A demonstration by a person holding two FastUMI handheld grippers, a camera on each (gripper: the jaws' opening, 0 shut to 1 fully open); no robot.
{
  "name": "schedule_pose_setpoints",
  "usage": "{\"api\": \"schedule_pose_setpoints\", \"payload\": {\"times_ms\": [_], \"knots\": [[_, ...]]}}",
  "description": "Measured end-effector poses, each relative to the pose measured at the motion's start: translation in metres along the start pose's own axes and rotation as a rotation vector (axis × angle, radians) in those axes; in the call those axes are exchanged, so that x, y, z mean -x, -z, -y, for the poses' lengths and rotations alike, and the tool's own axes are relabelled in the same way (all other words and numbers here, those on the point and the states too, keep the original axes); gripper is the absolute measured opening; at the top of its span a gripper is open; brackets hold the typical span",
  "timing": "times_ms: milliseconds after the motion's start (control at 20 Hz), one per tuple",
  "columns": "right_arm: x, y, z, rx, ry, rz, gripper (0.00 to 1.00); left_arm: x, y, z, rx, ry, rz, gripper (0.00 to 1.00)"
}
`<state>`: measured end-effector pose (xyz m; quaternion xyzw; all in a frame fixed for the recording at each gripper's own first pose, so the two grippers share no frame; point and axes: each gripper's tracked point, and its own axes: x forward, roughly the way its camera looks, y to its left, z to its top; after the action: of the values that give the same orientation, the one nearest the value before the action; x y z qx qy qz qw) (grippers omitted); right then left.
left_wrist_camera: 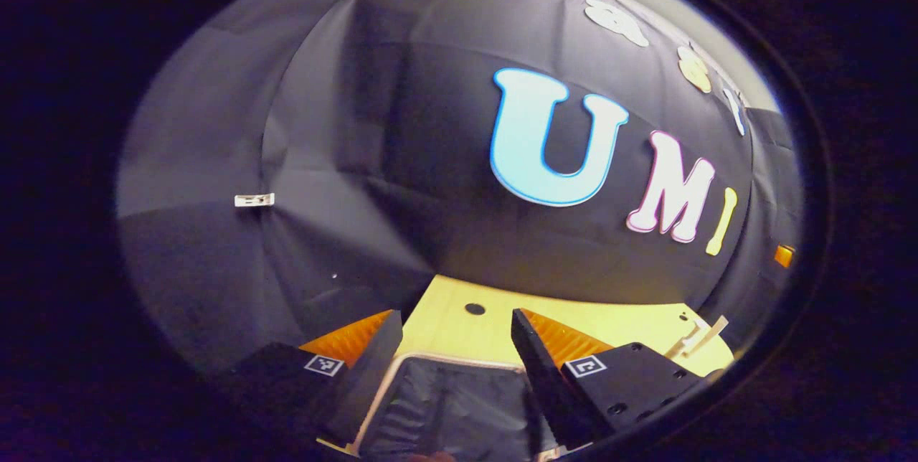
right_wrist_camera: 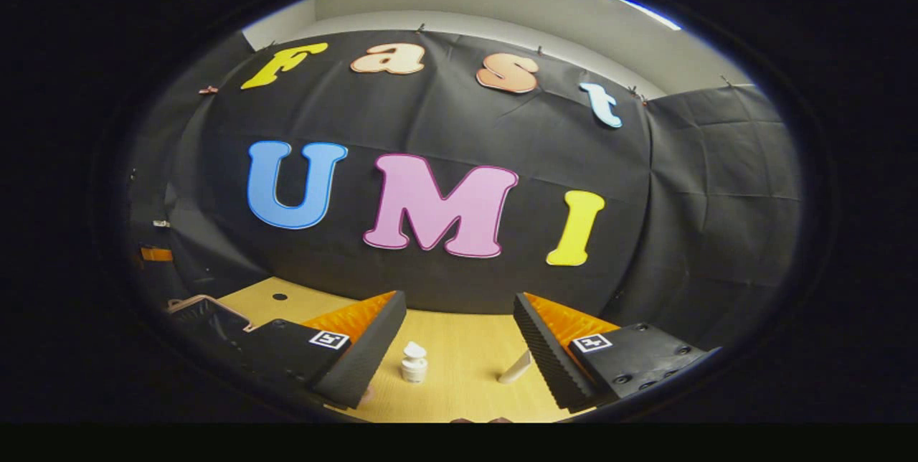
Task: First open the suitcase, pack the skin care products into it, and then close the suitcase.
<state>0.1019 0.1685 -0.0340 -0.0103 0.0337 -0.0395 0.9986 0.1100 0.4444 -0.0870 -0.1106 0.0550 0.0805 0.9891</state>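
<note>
In the left gripper view, the suitcase lies open below me, showing its dark lining and pale rim. My left gripper hovers open above it with nothing between its fingers. In the right gripper view, a small white pump bottle stands on the wooden table. A pale tube lies to the right of the bottle. My right gripper is open above the table, and both products show in the gap between its fingers. The suitcase's rim shows at far left.
The black cloth wall closes off the table's far edge in both views. The tabletop has a small round hole. Two pale slim items lie near the table's right end. A small orange object sits at the far right.
</note>
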Motion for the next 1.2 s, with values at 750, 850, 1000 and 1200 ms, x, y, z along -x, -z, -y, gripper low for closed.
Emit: {"api": "schedule_pose_setpoints", "payload": {"times_ms": [750, 850, 1000, 1200], "knots": [[-0.034, 0.081, 0.081, -0.057, 0.013, -0.104, 0.96, -0.004, 0.15, 0.362, -0.311, 0.364, -0.114, 0.96], [-0.043, 0.099, 0.086, -0.071, -0.012, -0.132, 0.96, 0.0, 0.177, 0.399, -0.322, 0.428, -0.162, 0.96], [-0.057, 0.119, 0.098, -0.082, -0.026, -0.16, 0.94, -0.009, 0.208, 0.433, -0.392, 0.451, -0.189, 0.95], [-0.074, 0.152, 0.108, -0.081, -0.044, -0.198, 0.96, -0.035, 0.248, 0.449, -0.413, 0.409, -0.25, 0.95]]}}
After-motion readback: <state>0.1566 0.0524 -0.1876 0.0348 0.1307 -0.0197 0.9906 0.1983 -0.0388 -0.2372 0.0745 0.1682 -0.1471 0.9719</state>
